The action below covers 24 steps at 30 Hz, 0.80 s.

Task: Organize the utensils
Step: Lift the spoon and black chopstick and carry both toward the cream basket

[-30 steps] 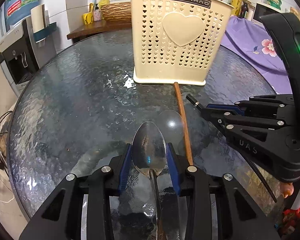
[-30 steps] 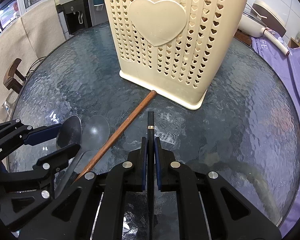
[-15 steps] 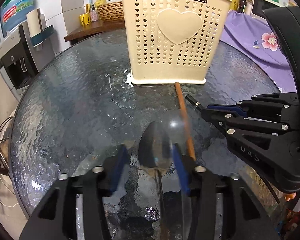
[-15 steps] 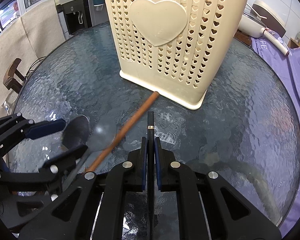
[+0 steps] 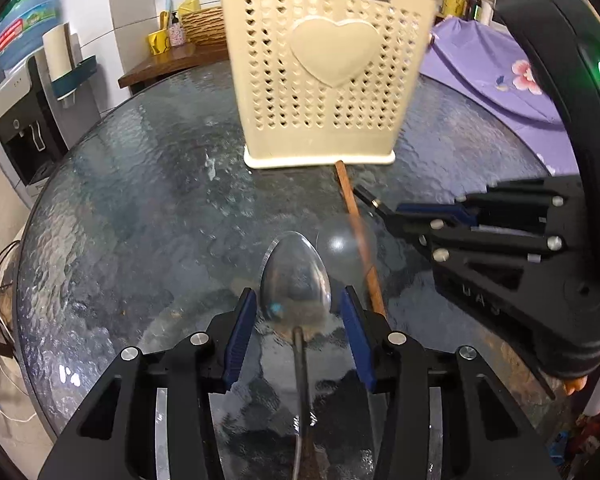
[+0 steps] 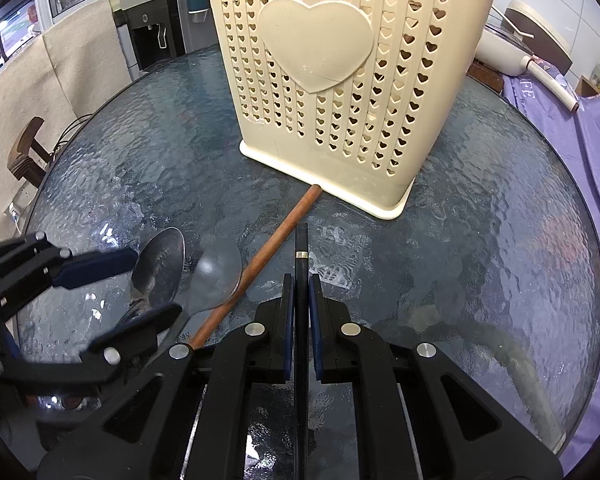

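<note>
Jaws clamp chopstick (image 6: pixel 301 248); spoon (image 5: pixel 296 280) straddled

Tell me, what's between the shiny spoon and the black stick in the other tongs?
The brown wooden chopstick lies on the glass table between the metal spoon and the black chopstick, beside the spoon's reflection. The right wrist view shows it best.

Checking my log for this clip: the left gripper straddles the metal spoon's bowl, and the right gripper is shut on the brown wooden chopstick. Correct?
One detail is off. The right gripper is shut on a thin black chopstick with a metal band, as the right wrist view shows. The brown wooden chopstick lies free on the glass table. The left gripper does straddle the metal spoon.
</note>
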Available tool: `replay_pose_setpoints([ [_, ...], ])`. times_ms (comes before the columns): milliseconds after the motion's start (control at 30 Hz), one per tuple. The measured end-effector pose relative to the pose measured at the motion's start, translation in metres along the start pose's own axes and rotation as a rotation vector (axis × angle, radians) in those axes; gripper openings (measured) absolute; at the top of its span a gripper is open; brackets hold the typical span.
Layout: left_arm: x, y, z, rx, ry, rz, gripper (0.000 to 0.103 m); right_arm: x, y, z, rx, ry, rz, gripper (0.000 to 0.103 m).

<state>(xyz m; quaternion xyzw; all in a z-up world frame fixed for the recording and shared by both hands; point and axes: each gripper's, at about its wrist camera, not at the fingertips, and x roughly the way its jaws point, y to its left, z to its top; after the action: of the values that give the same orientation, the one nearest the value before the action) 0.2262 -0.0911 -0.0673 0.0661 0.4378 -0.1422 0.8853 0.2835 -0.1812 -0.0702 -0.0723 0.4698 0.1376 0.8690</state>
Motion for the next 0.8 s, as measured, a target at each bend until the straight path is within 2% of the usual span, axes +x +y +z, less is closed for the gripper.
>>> replay_pose_setpoints([
  [67,-0.001,-0.005,-0.002,0.023,-0.015,0.023,0.044,0.0,0.0,0.0,0.0,-0.001,0.0,0.008],
  [333,0.004,0.001,0.003,0.003,0.0,0.019,0.045,0.001,0.001,0.001,0.001,0.001,0.004,0.008],
  [400,0.007,0.001,0.008,0.012,0.005,0.018,0.043,0.001,0.001,0.0,-0.001,0.003,0.002,0.008],
  [467,0.009,0.0,0.011,0.012,0.011,0.014,0.037,0.001,0.001,0.001,-0.001,0.009,0.002,0.008],
  [800,0.006,0.005,0.015,-0.021,0.001,0.0,0.036,0.003,-0.001,0.004,0.015,0.015,0.009,0.008],
])
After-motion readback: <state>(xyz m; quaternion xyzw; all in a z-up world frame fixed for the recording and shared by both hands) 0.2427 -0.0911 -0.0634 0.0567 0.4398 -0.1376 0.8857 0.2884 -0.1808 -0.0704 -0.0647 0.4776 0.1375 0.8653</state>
